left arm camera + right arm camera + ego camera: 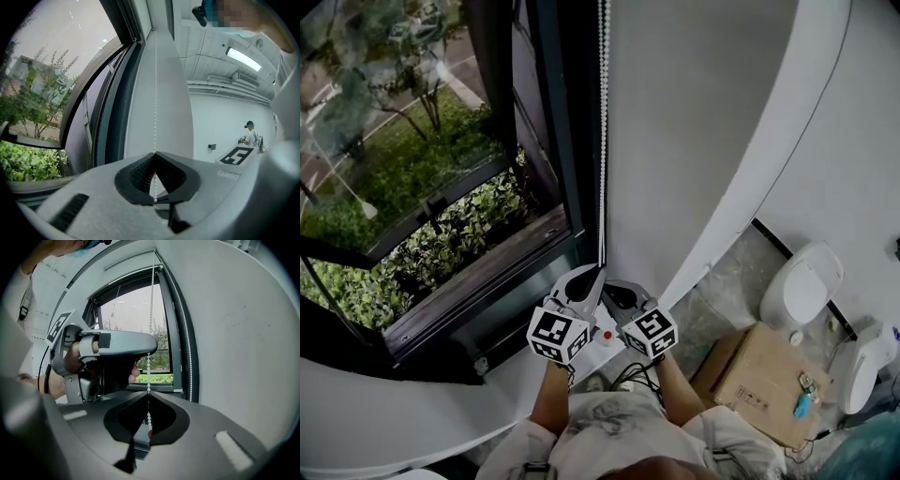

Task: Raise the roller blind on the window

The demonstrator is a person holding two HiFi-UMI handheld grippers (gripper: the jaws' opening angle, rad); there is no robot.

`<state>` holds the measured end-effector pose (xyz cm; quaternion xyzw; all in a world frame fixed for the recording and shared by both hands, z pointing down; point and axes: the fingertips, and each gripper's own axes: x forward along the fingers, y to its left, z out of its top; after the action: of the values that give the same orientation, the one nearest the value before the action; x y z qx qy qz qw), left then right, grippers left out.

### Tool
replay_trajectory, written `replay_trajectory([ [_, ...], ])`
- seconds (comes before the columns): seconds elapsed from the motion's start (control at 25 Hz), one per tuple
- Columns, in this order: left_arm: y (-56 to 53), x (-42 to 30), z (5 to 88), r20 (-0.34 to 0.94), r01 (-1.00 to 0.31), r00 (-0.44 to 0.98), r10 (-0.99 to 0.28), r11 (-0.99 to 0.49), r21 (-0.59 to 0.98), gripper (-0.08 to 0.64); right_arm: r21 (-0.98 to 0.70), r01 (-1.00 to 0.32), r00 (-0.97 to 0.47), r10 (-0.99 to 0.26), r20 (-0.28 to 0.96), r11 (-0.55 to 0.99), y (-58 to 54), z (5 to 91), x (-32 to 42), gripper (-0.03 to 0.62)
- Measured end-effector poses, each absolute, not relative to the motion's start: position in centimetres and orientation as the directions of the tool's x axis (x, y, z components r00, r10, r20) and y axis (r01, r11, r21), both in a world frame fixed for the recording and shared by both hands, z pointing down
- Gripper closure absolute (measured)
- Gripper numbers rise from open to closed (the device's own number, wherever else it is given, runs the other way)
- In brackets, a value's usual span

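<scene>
At the far left the window (pixel 403 178) looks out on shrubs and a road, and its glass is bare as far as the views reach. The cloth of the roller blind itself shows nowhere (it may be rolled up above the picture, but that cannot be told). Just right of the dark window frame (pixel 553 141) hangs the bead chain (pixel 602 141), the part of the blind that is in hand, running straight down to the two tongs.

The left tongs (pixel 155 153) are together at the tips with the chain pinched between them. Close beside, and lower on the same strand, the right tongs (pixel 148 392) are likewise clamped on the beads. A second strand (pixel 187 357) hangs free along the frame. To the right is a plain white wall (pixel 703 112), and beyond it a cardboard box (pixel 759 394) on the floor.

My reading is that the blind is well up or nearly so. What remains, if anything, is a last pull or two, then letting go of the chain.
</scene>
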<state>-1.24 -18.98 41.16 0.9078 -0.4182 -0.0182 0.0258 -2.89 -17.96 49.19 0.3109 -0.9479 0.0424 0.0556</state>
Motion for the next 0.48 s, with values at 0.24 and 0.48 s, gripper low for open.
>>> replay_trajectory([
  [0.24,-19.04,-1.49,41.34,-0.005,-0.760,0.648,-0.762,-0.647,0.056,0.548,-0.042,-0.595,-0.799,-0.586,0.135,0.802,-18.02,49.31,-3.15,0.581],
  [0.48,-18.92,-1.53,41.12,-0.009,-0.758,0.650,-0.759,-0.650,0.051,0.546,-0.020,-0.612,-0.786,-0.605,0.127,0.791,-17.98,49.07,-3.07,0.580],
])
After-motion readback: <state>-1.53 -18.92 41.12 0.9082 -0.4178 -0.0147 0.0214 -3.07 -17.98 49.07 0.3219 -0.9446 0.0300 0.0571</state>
